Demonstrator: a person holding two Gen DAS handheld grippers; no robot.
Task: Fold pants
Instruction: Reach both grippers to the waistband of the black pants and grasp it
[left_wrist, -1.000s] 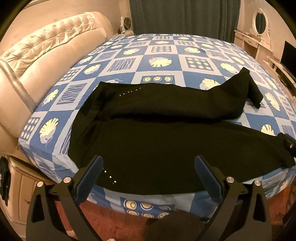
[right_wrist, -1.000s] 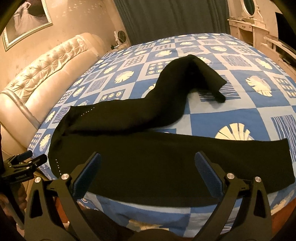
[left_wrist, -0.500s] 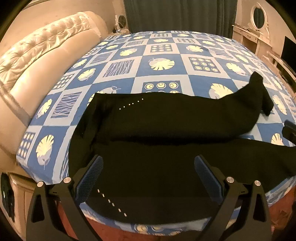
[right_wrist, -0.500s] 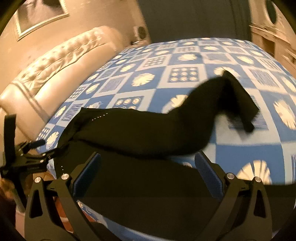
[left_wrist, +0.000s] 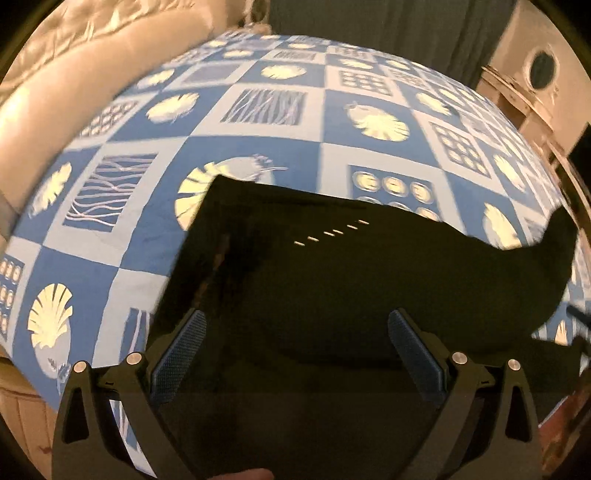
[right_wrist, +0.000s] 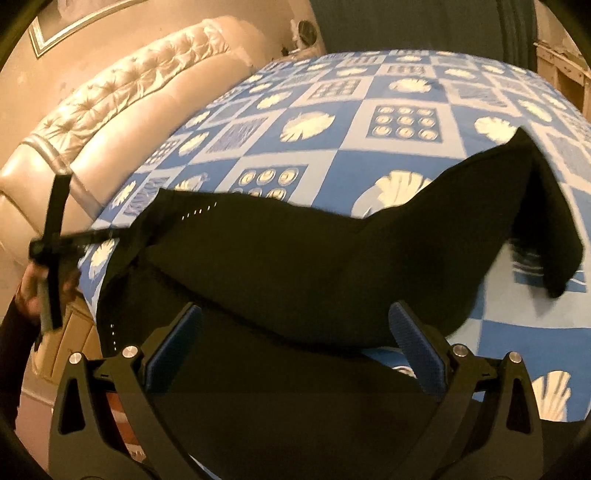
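Black pants (left_wrist: 332, 280) lie spread on the bed, waistband at the left, with small white stitch marks (left_wrist: 332, 232). The far leg bends up to the right and its cuff is flipped over (right_wrist: 546, 229). The near leg runs along the bed's front edge (right_wrist: 295, 387). My left gripper (left_wrist: 295, 350) is open, low over the waist end of the pants. My right gripper (right_wrist: 295, 343) is open, above the near leg by the crotch. The left gripper also shows from the side in the right wrist view (right_wrist: 55, 243).
The bed has a blue and white checked sheet (left_wrist: 258, 122) with shell prints. A cream tufted headboard (right_wrist: 122, 96) runs along the left. A dark curtain (left_wrist: 388, 22) hangs behind, and wooden furniture (left_wrist: 524, 92) stands at the right.
Both grippers have moved forward and down toward the pants, which now fill more of each view. The left gripper has shifted toward the waistband. Both stay open.
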